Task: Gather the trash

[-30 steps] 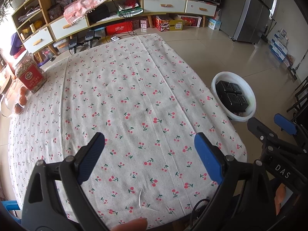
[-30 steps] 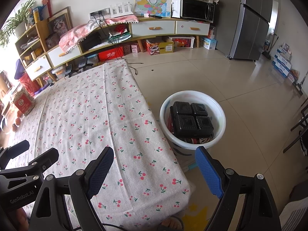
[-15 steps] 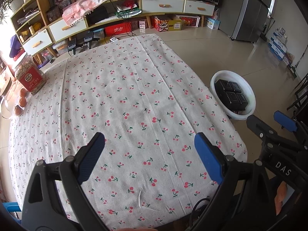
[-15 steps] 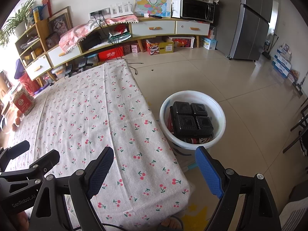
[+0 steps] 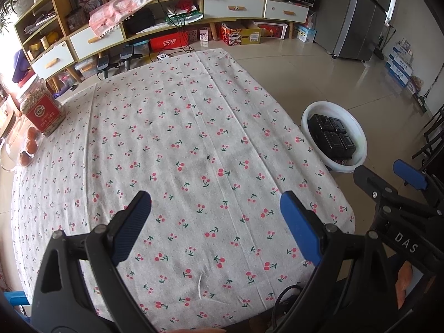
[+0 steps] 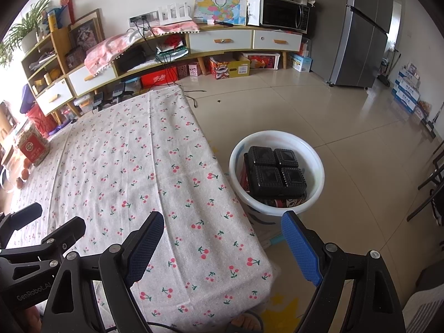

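Note:
A white round basin (image 6: pixel 316 163) (image 5: pixel 358 127) stands on the floor by the table's right side. Inside it lies a black four-compartment plastic tray (image 6: pixel 273 172) (image 5: pixel 331 136) on top of colourful wrappers. My left gripper (image 5: pixel 216 208) hovers open over the near part of the cherry-print tablecloth (image 5: pixel 180 138), nothing between its blue pads. My right gripper (image 6: pixel 222 230) is open too, above the table's near right corner, with the basin just beyond it. The right gripper (image 5: pixel 388 183) also shows at the right edge of the left wrist view.
A red-labelled jar (image 5: pixel 41 108) and a clear container of orange fruit (image 5: pixel 27 147) stand at the table's far left. Shelves and drawers (image 6: pixel 222 41) line the back wall, a fridge (image 6: pixel 366 27) stands at right. A dark chair (image 6: pixel 435 183) is on the right.

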Available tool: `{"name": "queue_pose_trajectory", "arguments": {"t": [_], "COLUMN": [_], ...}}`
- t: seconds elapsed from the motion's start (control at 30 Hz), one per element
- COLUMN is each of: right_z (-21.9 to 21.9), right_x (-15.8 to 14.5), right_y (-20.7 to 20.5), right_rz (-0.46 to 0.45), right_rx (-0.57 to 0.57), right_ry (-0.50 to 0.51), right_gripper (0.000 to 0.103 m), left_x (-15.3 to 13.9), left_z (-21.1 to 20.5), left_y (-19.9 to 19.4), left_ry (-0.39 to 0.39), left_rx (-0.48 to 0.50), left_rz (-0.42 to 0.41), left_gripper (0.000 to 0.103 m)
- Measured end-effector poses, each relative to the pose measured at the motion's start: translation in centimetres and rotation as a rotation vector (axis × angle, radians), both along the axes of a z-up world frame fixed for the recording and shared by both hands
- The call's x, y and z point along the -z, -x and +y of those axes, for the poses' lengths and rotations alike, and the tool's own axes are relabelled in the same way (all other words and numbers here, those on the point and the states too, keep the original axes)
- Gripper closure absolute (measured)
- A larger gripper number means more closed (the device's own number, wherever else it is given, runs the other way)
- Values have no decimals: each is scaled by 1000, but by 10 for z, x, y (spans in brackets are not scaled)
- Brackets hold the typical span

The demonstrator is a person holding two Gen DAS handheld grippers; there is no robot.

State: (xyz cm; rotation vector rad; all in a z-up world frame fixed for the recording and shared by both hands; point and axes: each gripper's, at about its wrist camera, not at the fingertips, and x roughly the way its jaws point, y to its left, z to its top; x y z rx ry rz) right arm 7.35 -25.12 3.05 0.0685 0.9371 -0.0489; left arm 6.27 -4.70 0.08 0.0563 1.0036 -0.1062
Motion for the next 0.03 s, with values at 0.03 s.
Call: {"name": "queue_pose_trajectory", "arguments": {"t": [0.03], "right_z": [-1], "right_x": [0], "right_y": [0], "right_rz": [0], "right_rx": [0], "right_ry": [0], "right_gripper": [15], "left_x": [0], "left_z": [0], "left_y": [0], "left_ry": [1], "left_rx": [0], "left_rz": [0], "left_gripper": [9]}}
